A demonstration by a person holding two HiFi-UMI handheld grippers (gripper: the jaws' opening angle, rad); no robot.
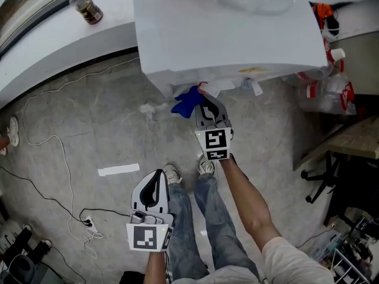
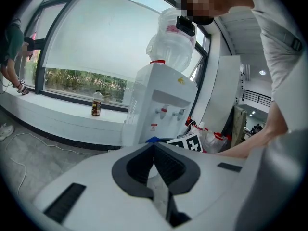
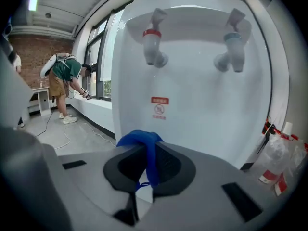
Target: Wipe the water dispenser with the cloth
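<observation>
The white water dispenser (image 1: 225, 34) stands just ahead of me, with a large water jug (image 2: 172, 37) on top. Its front panel (image 3: 192, 95) fills the right gripper view, a red tap (image 3: 153, 44) and a blue tap (image 3: 231, 52) above. My right gripper (image 1: 207, 108) is shut on a blue cloth (image 1: 186, 101), held close to the dispenser's lower front. The cloth (image 3: 139, 141) bunches out over the jaws of the right gripper (image 3: 149, 150). My left gripper (image 1: 153, 188) hangs low near my legs, away from the dispenser. In its own view the left gripper (image 2: 155, 150) is shut and holds nothing.
A brown bottle (image 1: 86, 6) stands on the window ledge at left. Cables (image 1: 53, 152) and a power strip (image 1: 89, 222) lie on the floor. Plastic bags and bottles (image 1: 328, 90) sit right of the dispenser, a chair base (image 1: 331, 182) beyond. Another person (image 3: 67, 81) bends by the window.
</observation>
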